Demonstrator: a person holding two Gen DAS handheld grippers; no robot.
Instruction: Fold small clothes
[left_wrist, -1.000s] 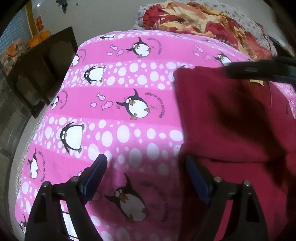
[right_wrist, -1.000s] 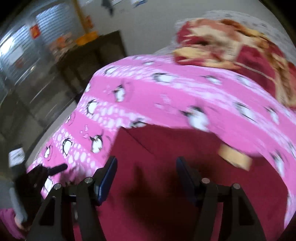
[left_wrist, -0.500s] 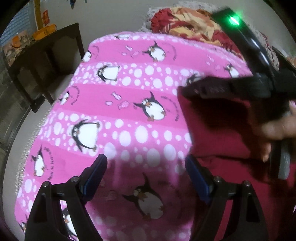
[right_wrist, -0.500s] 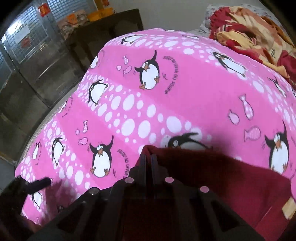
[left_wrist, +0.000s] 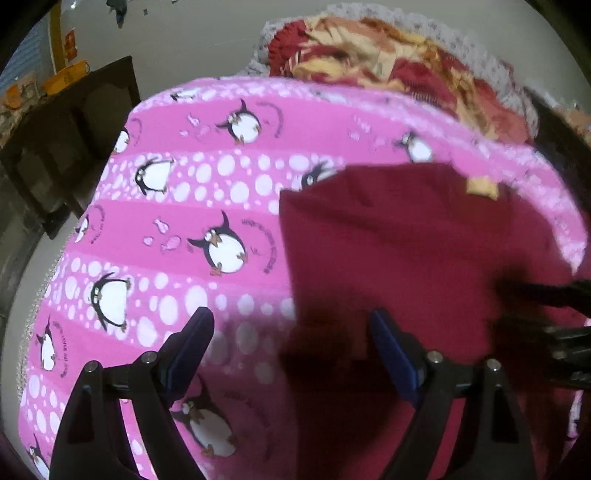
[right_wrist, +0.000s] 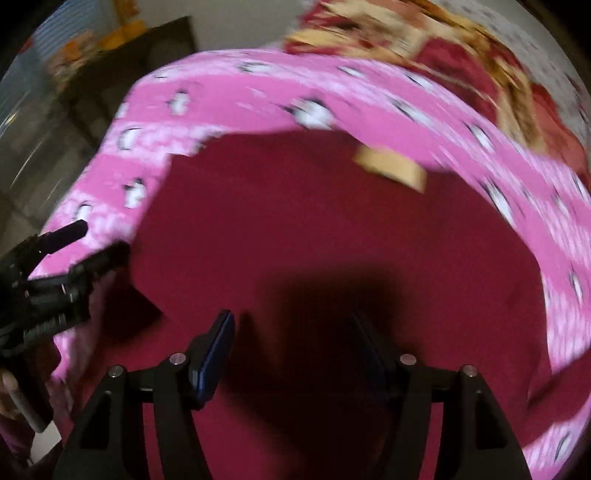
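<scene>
A dark red garment (left_wrist: 399, 251) lies flat on the pink penguin sheet (left_wrist: 207, 192), with a tan label (left_wrist: 480, 186) near its far edge. My left gripper (left_wrist: 291, 326) hangs open over the garment's left edge, one finger above the sheet and the other above the cloth. In the right wrist view the garment (right_wrist: 314, 221) fills the middle, its label (right_wrist: 391, 168) at the back. My right gripper (right_wrist: 293, 323) hovers over the cloth; its jaws are opening with nothing pinched between them. The left gripper (right_wrist: 74, 254) shows at that view's left.
A crumpled red and yellow blanket (left_wrist: 388, 62) lies at the bed's far end. A dark wooden table (left_wrist: 74, 122) stands off the bed's left side, beyond the sheet's edge. The right gripper's tips (left_wrist: 546, 295) reach in from the right over the garment.
Half a second ago the right gripper was shut at the garment's far left corner; now its jaws stand apart and it has pulled back over the cloth. The left gripper shifted slightly.
</scene>
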